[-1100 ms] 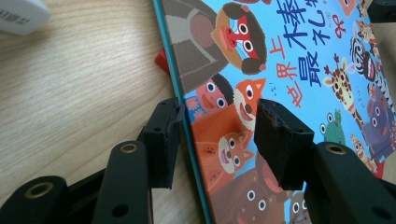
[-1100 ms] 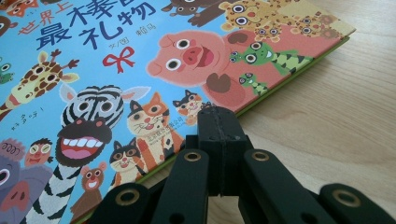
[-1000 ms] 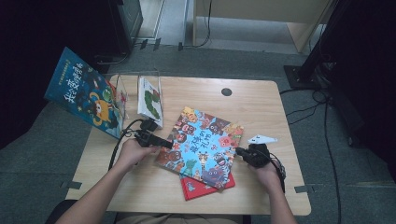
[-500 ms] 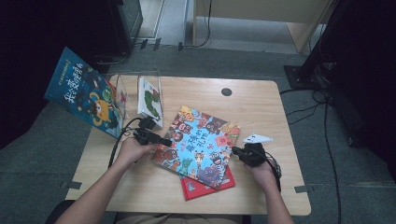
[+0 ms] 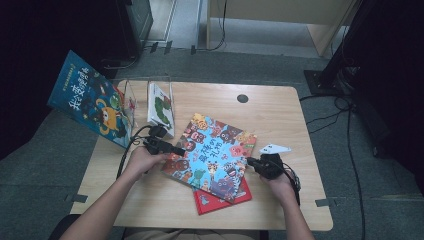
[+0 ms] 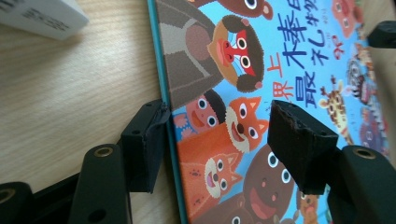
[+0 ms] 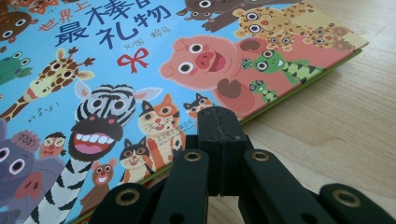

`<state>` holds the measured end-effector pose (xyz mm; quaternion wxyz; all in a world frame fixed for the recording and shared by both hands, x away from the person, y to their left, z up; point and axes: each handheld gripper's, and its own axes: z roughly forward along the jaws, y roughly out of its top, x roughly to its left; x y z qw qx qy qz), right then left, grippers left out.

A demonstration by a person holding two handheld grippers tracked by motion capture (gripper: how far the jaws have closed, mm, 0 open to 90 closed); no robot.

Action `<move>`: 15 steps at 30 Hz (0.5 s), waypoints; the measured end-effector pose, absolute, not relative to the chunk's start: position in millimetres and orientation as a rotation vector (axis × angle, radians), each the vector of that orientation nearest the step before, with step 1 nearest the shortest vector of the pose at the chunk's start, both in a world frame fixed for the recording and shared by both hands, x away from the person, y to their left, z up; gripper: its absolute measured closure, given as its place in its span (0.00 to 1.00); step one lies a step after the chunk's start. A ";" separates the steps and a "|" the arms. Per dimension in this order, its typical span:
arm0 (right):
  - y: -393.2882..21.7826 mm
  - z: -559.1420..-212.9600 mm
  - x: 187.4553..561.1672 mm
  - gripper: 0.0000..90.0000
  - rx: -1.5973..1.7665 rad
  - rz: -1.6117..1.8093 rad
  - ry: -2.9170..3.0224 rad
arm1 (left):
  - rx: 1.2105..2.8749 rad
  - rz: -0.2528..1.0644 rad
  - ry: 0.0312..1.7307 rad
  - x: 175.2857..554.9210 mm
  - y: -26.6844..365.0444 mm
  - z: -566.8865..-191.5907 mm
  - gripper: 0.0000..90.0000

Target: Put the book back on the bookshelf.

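A blue picture book covered in cartoon animals lies askew in the middle of the wooden table, on top of a red book. My left gripper is at its left edge. In the left gripper view the jaws stand open astride the book's spine edge and have just been opening. One pad is beside the edge and the other hangs over the cover without pressing. My right gripper is at the book's right edge. Its jaws are shut, with their tip over the cover's border.
A clear stand at the back left holds a white book with a green picture. A large dark-blue book leans off the table's left side. A round hole sits near the far edge. Bare wood lies to the right and front.
The right gripper and the blue book's right side have edged slightly left. The left hand has stayed put at the book's left edge.
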<state>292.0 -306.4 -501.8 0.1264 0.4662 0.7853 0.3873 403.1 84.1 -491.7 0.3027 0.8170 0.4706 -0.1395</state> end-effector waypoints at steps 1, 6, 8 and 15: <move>-305.6 -502.0 291.7 1.00 1.355 1.132 2.295 | 2.169 -0.352 1.250 402.6 83.0 -491.1 0.42; -302.9 -500.3 292.1 1.00 1.311 1.105 2.319 | 2.185 -0.354 1.248 403.0 83.1 -490.3 0.41; -299.9 -497.3 292.5 1.00 1.280 1.111 2.304 | 2.184 -0.359 1.248 403.0 84.1 -490.4 0.42; -292.9 -498.9 294.0 1.00 1.264 1.103 2.290 | 2.176 -0.383 1.258 404.2 85.7 -490.6 0.42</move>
